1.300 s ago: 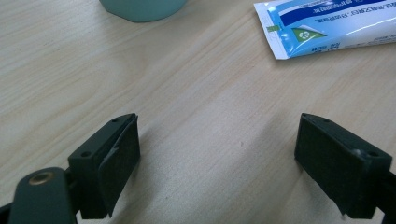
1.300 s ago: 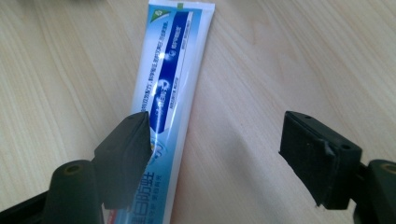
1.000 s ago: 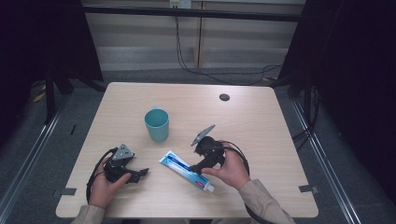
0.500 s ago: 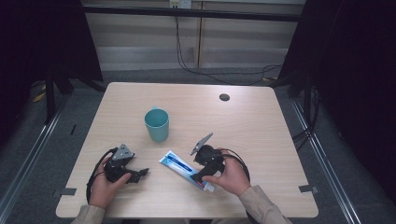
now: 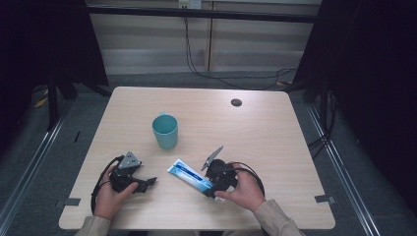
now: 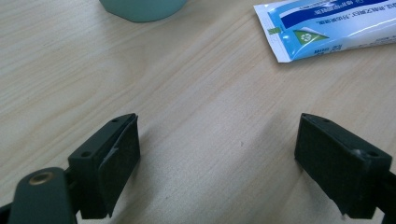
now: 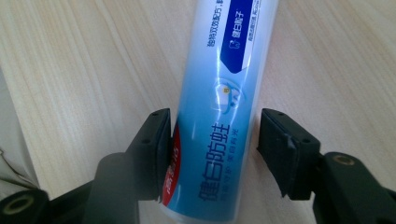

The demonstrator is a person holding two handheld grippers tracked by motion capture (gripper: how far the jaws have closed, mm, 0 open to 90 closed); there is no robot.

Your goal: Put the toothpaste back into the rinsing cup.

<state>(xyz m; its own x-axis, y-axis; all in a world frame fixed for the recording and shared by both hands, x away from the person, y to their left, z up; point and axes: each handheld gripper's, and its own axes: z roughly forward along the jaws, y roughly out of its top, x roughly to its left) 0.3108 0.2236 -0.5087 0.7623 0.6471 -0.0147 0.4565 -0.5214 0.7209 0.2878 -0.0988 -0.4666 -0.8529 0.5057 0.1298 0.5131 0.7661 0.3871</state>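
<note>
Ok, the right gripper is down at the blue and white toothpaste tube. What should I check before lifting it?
1. Tube between the jaws: ok. The blue and white plastic toothpaste tube lies between the right gripper jaws, which have just been closing.
2. Both pads pressing: not ok. One pad meets the tube; the other shows a small gap.
3. Grip place: ok, near the cap end.
4. Left gripper out of the way: ok, open over bare wood, apart from the tube's flat end.
5. Teal plastic cup upright: ok, apart from the tube.
6. Cap on tight: cannot tell.
</note>
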